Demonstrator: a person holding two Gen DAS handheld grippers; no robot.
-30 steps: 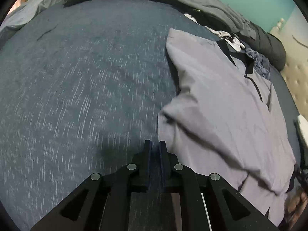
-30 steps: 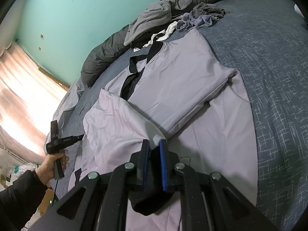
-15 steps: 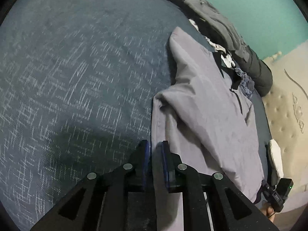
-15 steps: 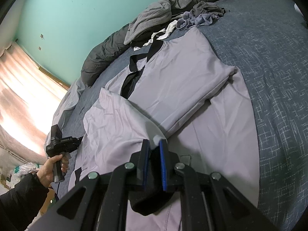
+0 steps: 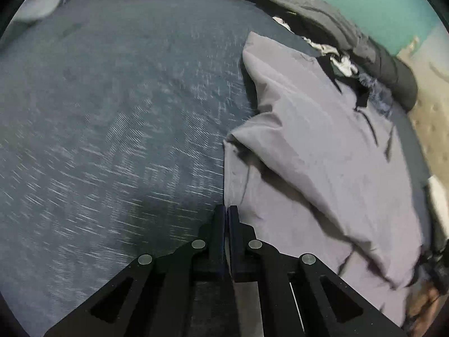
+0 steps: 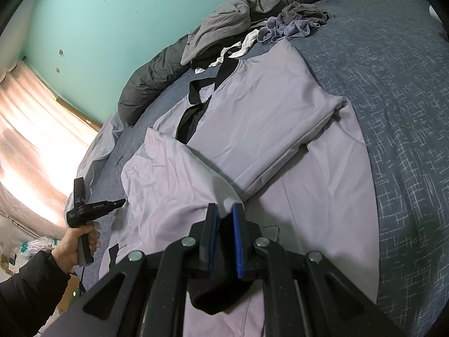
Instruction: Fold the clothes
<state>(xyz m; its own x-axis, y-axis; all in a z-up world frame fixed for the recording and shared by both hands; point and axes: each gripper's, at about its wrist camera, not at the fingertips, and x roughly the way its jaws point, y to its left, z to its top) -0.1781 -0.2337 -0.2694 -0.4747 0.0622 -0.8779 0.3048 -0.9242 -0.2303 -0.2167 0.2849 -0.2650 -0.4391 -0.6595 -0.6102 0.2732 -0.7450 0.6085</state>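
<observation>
A pale lilac-grey jacket point(image 5: 322, 146) with a black collar and zip lies spread on the dark blue bed cover point(image 5: 112, 112), both sleeves folded over its front. My left gripper point(image 5: 226, 210) is shut on the jacket's left side edge, and a strip of the pale cloth shows between its fingers. The right wrist view shows the same jacket point(image 6: 266, 118) and the left gripper point(image 6: 123, 202) in a person's hand at its far edge. My right gripper point(image 6: 224, 210) is shut on the jacket's bottom, with pale cloth and a black ribbed band point(image 6: 213, 289) between the blue pads.
A heap of loose clothes point(image 6: 291, 22) and a dark grey duvet point(image 6: 157, 81) lie along the bed's far side by the teal wall. A bright curtain point(image 6: 33, 140) hangs at the left. A beige headboard point(image 5: 429, 106) stands at the right.
My left gripper slid onto the jacket's side edge with its jaws slightly apart, then shut on the cloth. The right gripper has kept its grip and place.
</observation>
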